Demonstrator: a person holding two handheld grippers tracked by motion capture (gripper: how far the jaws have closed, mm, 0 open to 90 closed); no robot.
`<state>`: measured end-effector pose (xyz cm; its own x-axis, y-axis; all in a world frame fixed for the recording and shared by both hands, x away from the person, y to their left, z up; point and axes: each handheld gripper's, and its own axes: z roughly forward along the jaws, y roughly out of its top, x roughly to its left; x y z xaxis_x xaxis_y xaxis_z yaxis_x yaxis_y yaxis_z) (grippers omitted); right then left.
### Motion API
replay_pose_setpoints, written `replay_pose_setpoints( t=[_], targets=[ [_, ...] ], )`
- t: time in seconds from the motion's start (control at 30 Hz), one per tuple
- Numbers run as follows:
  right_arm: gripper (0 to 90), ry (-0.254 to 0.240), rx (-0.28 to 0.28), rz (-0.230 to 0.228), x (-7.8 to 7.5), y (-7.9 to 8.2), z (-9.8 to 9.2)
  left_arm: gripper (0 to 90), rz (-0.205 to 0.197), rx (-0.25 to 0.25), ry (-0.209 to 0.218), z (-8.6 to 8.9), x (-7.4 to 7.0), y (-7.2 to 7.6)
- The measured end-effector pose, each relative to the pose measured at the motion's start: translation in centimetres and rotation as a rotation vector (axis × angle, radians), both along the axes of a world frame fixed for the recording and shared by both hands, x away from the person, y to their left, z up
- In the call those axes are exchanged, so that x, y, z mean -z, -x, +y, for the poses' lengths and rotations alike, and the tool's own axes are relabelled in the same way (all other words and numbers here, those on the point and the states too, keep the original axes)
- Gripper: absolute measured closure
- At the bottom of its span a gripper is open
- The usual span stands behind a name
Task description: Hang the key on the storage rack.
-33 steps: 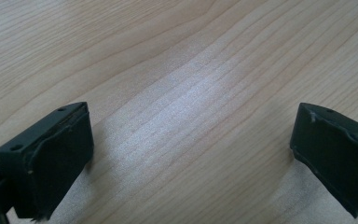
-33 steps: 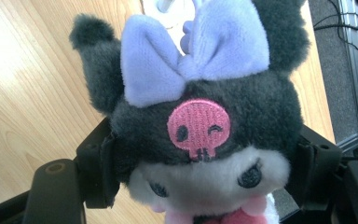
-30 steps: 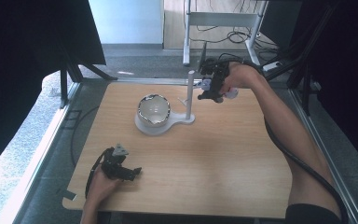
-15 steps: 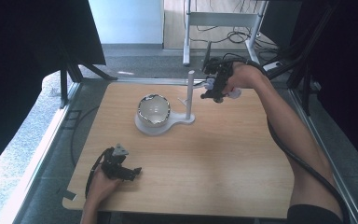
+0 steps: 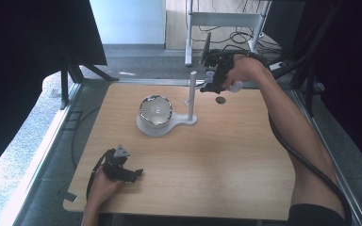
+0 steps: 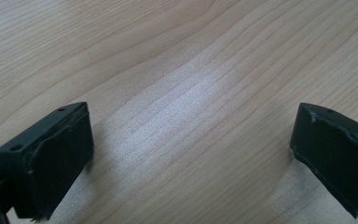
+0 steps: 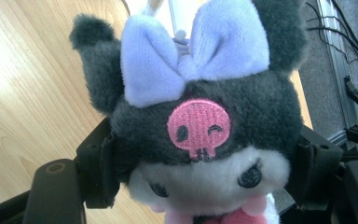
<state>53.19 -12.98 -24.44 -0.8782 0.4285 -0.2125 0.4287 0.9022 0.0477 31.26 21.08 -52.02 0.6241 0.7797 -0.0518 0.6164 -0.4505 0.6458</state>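
Note:
A plush toy point(image 7: 200, 121) with dark grey ears, a lilac bow and a pink skull patch sits squeezed between the jaws of my right gripper point(image 5: 210, 77). That gripper hangs above the table's far edge, just right of a white upright post point(image 5: 192, 94). The post rises from a white stand point(image 5: 162, 127) that carries a shiny silver bowl point(image 5: 154, 110). My left gripper point(image 5: 131, 173) rests near the table's front left corner. In the left gripper view its black jaws stand wide apart over bare wood, with nothing between them.
The wooden table point(image 5: 226, 160) has a small dark round hole point(image 5: 220, 100) near the far right. A white metal frame point(image 5: 226, 19) and cables lie on the floor beyond the far edge. Black cable trails along the right forearm point(image 5: 287, 122).
My right gripper with the plush toy has shifted slightly right and away from the post, lifting a little. The left gripper has stayed put.

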Motion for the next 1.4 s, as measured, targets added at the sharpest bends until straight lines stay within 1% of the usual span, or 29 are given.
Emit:
replay_pose_setpoints(
  t=[0.37,0.43,0.63,0.77,1.17,1.27,1.4],
  targets=[
    [25.7,-0.016,-0.004,-0.023,0.0,-0.6,0.5,0.0,0.001,0.001,0.002,0.0,0.0,0.0],
    [25.7,-0.017,-0.006,-0.034,0.1,-0.8,0.6,0.0,0.001,0.001,0.002,0.0,0.0,0.0],
    [25.7,-0.023,-0.006,-0.044,0.8,-1.3,0.7,0.0,0.001,0.001,0.003,0.0,0.0,0.0],
    [25.6,-0.021,0.007,-0.042,1.5,-1.7,0.6,0.0,0.0,0.001,0.001,0.0,0.0,0.0],
    [25.5,0.02,0.014,-0.041,2.7,-2.4,-0.5,0.0,0.002,0.003,0.002,0.0,0.0,0.0],
    [25.5,0.037,0.008,-0.031,3.1,-2.4,-0.8,0.0,0.002,0.003,0.002,0.0,0.0,0.0],
    [25.4,0.045,0.004,-0.021,4.0,-2.4,-1.0,0.0,0.002,0.003,0.003,0.0,0.0,0.0]
  ],
)
